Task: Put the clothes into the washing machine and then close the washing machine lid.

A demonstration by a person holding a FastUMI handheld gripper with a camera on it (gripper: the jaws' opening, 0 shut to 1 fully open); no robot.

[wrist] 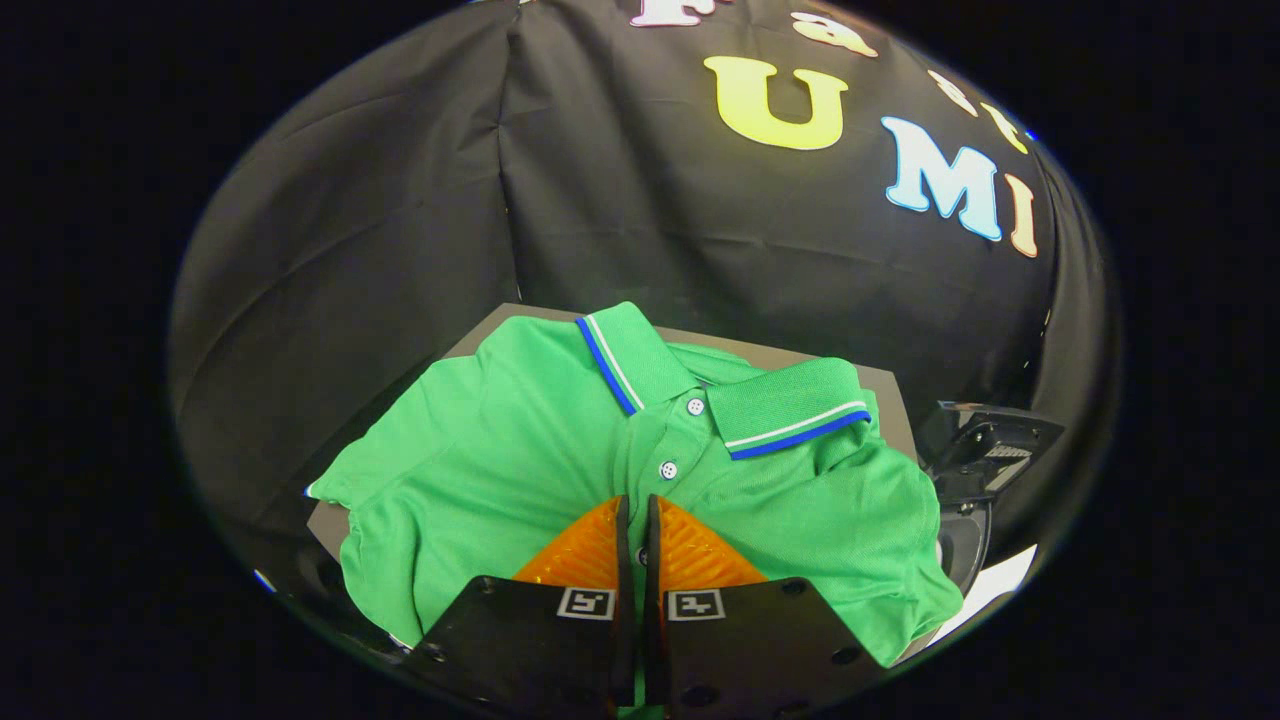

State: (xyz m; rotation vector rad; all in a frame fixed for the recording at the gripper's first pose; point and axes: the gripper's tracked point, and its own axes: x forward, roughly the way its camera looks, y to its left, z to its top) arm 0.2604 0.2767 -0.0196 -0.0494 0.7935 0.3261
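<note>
A green polo shirt (500, 470) with a blue and white striped collar lies spread over a grey board (895, 400), its sleeves hanging over the board's edges. My gripper (637, 505) is down on the shirt's front, just below the two white buttons. The fingers are pressed together, and a thin strip of green fabric shows between them lower down. Beyond the shirt's right sleeve stands a dark machine (975, 450) with a raised part on top and a round opening (962, 545) below; most of it is hidden by the shirt.
The booth's black cloth wall (400, 220) hangs close behind the board. A white surface (990, 585) shows low down beside the dark machine.
</note>
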